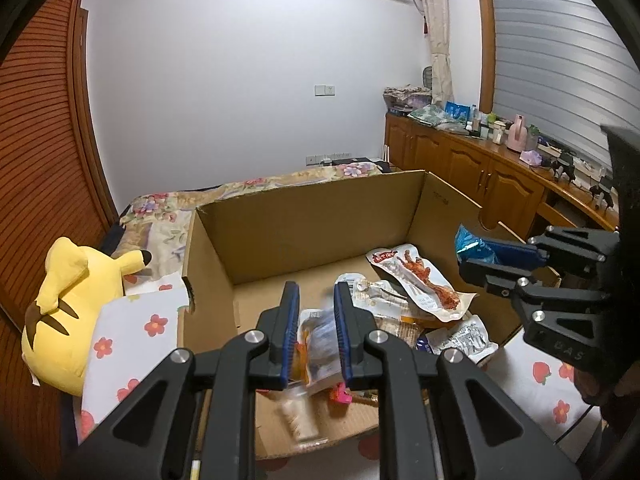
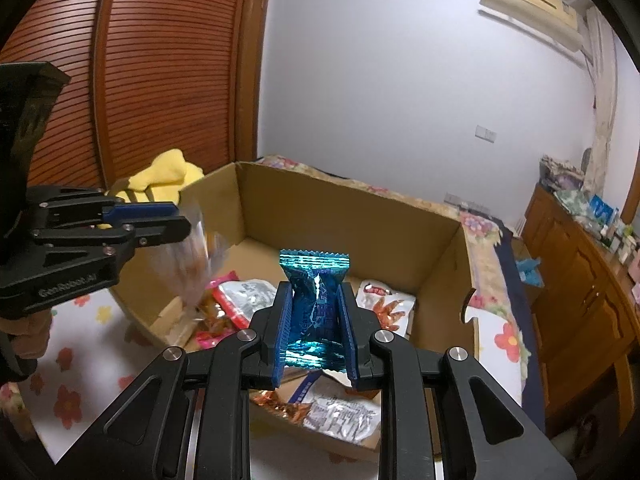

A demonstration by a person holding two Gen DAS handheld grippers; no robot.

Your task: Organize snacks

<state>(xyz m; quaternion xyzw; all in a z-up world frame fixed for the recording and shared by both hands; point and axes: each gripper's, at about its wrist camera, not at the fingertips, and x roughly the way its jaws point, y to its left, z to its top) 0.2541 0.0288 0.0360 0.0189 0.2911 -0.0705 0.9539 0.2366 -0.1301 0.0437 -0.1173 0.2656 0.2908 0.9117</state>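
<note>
Gleaming blue foil packet (image 2: 316, 312), crimped ends

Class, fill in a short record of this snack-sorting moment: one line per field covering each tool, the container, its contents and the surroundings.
Left tool: shut on a clear packet, blurred, over the box
Right tool: shut on a blue packet, upright
Container: open cardboard box on a flowered sheet
Contents: several snack packets, among them a chicken-foot packet
Beside box: yellow plush
</note>
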